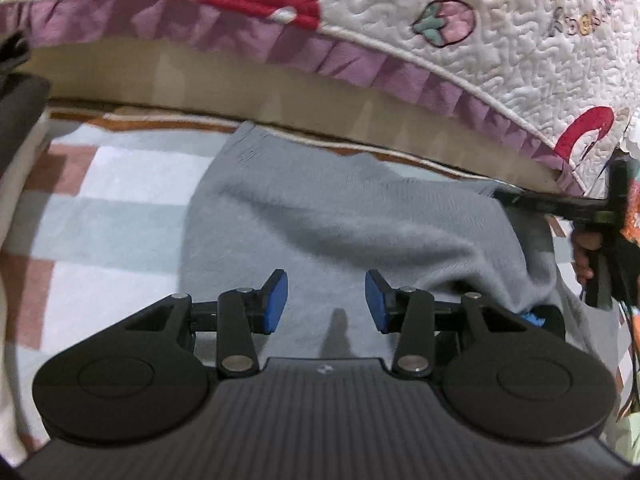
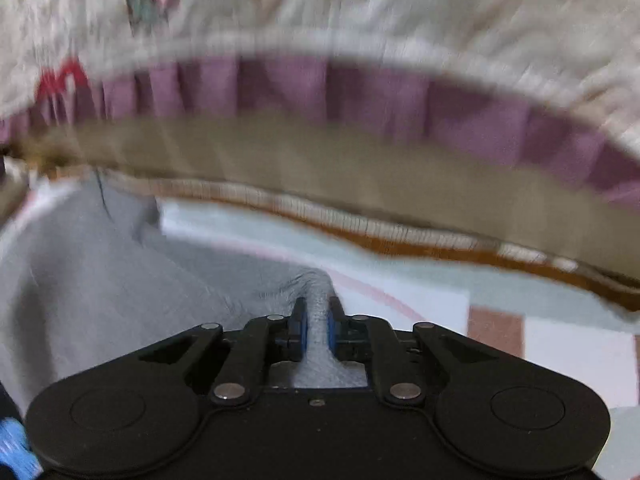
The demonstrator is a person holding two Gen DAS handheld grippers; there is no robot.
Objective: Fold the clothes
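- While the right tool point(image 2: 318, 320) pinches an edge of the soft grey knitted garment point(image 1: 340, 232), a fold seems underway.
- Left tool point(image 1: 326, 304) hovers over the garment, jaws apart; it likely needs a grip next.

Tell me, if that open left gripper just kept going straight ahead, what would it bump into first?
Most likely the grey garment: the left gripper hangs open just above it, pointing along the cloth. Beyond lies the bed's side with the quilt's purple frill, though depth is hard to judge here.

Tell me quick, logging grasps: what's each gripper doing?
Left gripper: open, empty, over the soft grey knit garment.
Right gripper: closed on a pinched fold of that garment.
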